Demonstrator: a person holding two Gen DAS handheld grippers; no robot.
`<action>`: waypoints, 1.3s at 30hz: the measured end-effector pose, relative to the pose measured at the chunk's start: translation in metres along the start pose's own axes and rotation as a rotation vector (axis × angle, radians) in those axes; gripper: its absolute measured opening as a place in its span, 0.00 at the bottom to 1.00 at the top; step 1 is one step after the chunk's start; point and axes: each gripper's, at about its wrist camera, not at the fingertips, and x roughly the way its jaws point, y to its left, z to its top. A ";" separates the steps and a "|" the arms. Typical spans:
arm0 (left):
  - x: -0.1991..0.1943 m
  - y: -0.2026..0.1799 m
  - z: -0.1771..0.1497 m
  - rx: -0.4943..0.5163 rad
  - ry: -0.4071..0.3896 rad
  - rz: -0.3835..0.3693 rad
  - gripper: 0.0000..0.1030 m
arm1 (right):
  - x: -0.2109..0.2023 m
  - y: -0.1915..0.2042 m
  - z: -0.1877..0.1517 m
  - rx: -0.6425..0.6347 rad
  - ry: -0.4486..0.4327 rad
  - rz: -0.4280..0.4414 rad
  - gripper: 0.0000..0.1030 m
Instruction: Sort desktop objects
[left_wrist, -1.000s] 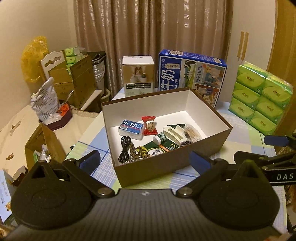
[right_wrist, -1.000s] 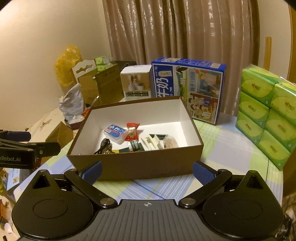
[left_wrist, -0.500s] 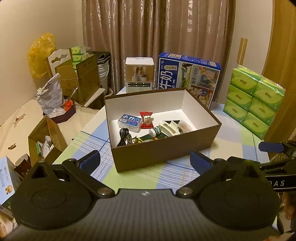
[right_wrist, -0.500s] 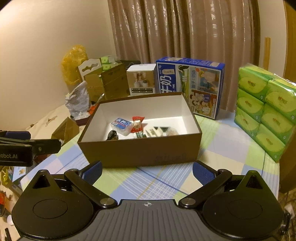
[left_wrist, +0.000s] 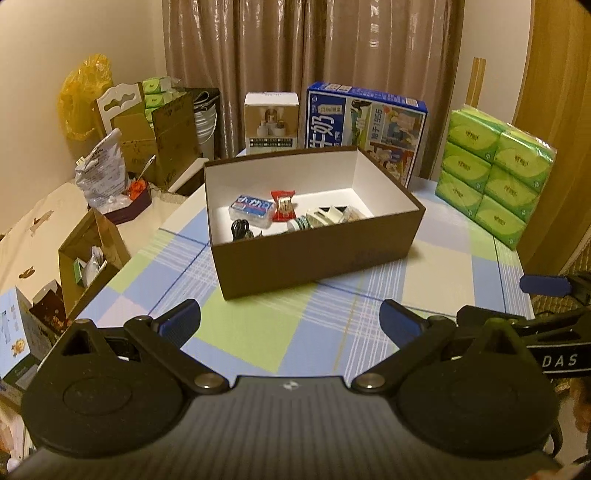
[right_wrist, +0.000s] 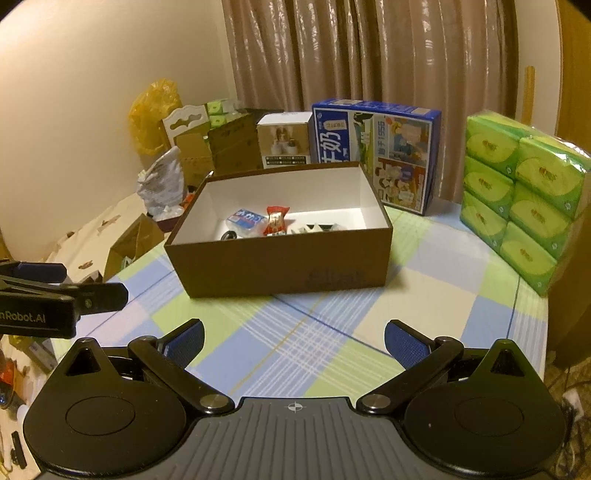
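Observation:
A brown cardboard box with a white inside stands on the checked tablecloth. In it lie a blue-labelled tissue pack, a red snack packet, a black cable, a small bottle and white clips. My left gripper hangs open and empty well short of the box's front wall. My right gripper is open and empty too, over the cloth in front of the box. Each gripper shows at the edge of the other's view.
Behind the box stand a blue milk carton and a small white box. A stack of green tissue packs fills the table's right side. Off the left table edge are cardboard boxes, a crumpled bag and a yellow bag.
Both grippers have pulled back from the box toward the near table edge, so the box looks smaller and more cloth shows. Both stayed open and empty.

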 end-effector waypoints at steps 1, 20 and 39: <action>-0.002 -0.001 -0.003 0.000 0.001 0.001 0.99 | -0.002 0.000 -0.002 -0.001 -0.001 0.002 0.98; -0.022 -0.014 -0.023 0.010 0.012 0.023 0.99 | -0.023 0.000 -0.025 -0.014 -0.001 0.006 0.98; -0.016 -0.022 -0.035 0.025 0.048 0.018 0.99 | -0.023 -0.007 -0.032 -0.014 0.016 -0.006 0.98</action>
